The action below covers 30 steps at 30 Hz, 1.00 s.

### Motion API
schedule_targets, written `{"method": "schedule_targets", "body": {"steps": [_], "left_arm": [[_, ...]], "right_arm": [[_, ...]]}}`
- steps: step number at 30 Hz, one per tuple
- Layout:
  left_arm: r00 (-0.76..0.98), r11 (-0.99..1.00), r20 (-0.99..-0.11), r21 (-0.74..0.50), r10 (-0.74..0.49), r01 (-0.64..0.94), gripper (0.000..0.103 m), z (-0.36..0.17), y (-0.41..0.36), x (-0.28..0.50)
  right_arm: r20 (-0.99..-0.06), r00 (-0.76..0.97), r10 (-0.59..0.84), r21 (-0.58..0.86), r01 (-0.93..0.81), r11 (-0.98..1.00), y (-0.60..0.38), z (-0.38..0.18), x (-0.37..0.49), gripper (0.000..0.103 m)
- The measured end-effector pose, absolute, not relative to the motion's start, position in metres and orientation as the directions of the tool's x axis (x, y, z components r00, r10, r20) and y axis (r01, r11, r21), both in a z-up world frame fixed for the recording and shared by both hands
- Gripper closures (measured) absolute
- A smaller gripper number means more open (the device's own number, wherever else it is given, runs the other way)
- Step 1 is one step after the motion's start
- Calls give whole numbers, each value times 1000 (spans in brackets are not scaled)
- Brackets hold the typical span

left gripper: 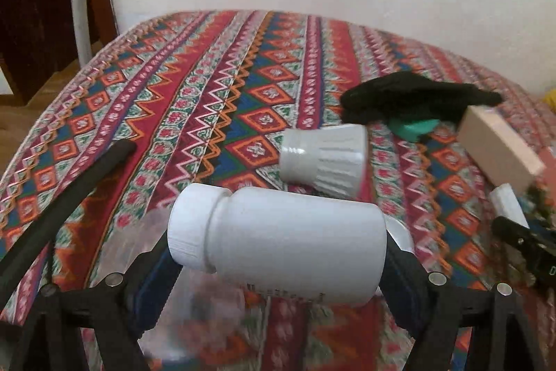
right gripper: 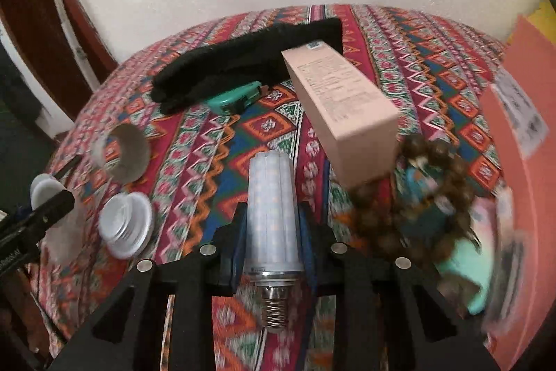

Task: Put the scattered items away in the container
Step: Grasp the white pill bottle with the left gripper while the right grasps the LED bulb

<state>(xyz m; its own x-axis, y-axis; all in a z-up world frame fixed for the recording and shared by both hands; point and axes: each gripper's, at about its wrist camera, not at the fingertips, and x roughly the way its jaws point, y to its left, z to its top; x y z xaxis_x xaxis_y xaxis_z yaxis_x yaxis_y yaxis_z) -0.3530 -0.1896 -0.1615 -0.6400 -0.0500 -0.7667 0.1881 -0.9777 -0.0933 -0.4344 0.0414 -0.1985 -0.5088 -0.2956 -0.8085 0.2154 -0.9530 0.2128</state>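
Between the right hand-held gripper (right gripper: 269, 232) pads, a corn bulb (right gripper: 269, 214) sits pinched lengthwise.

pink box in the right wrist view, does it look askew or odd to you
Yes. The pink box sits tilted, its near end propped on the brown bead string rather than flat on the tablecloth. Nothing looks spilled or broken.

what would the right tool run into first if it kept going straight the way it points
Probably the patterned tablecloth just past the tip of the LED corn bulb that the right tool grips. The pink carton lies a little to the right of that line and could be clipped; depth is unclear.
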Motion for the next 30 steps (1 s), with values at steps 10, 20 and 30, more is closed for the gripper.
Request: {"method": "schedule_targets", "body": {"steps": [10,20,30], "left_arm": [[-707,-981,-707,-132,-6,140,18,-115,-173,-278],[-807,-994,-589,-57,-41,92,18,-40,-158,-170],[-852,-996,-516,38,-86,78,18,1,-148,-70]], "right_arm": [[-725,-560,-401,302,265,-916,60,-138,-357,74],[-631,-608,-483,296,387,-873,58,-74,-244,74],[-574,-582,-576,310,497,-811,45,-31,-143,74]]}}
